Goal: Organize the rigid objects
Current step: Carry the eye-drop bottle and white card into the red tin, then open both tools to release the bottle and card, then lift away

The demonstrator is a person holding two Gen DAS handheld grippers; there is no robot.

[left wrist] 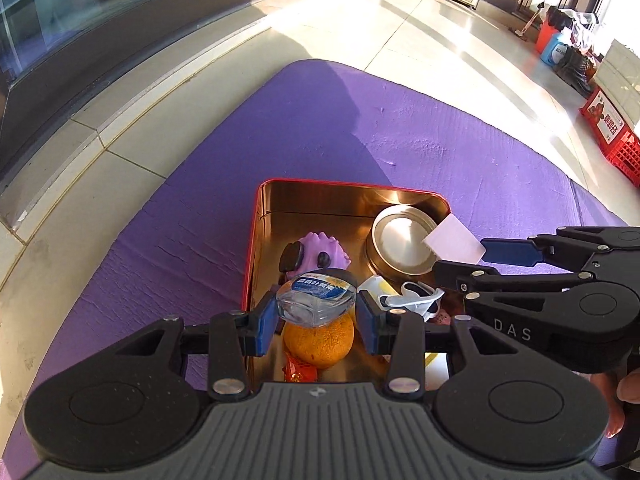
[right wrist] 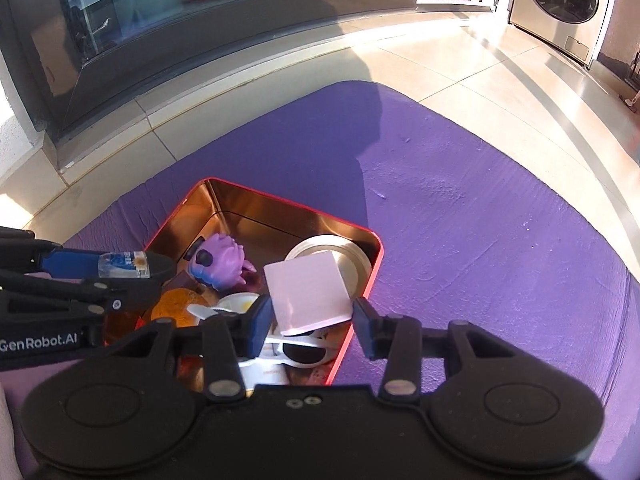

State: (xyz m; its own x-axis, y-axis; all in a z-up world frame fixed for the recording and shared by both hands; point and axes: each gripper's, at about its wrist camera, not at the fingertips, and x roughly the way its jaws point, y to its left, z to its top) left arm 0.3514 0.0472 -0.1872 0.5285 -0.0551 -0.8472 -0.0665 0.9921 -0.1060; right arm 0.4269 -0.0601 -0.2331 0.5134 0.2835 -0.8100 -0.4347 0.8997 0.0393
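A red tin box with a gold inside [left wrist: 256, 216] [right wrist: 360, 280] sits on a purple mat. In it lie a purple toy [left wrist: 324, 250] [right wrist: 224, 260], a round metal lid [left wrist: 400, 244] [right wrist: 352, 264], an orange [left wrist: 320, 340] [right wrist: 176, 308] and white sunglasses [left wrist: 416, 294] [right wrist: 304, 350]. My left gripper [left wrist: 316, 316] is shut on a small clear bottle with a blue label [left wrist: 316, 296] [right wrist: 122, 266], held above the box. My right gripper [right wrist: 312, 316] is shut on a pale pink square block [right wrist: 308, 294] [left wrist: 454, 240], held above the box's right side.
The purple mat [left wrist: 420, 148] [right wrist: 480, 220] lies on a tiled floor by a glass window wall [right wrist: 200, 20]. A red crate [left wrist: 616, 136] and bottles stand at the far right, and a washing machine [right wrist: 568, 4] at the back.
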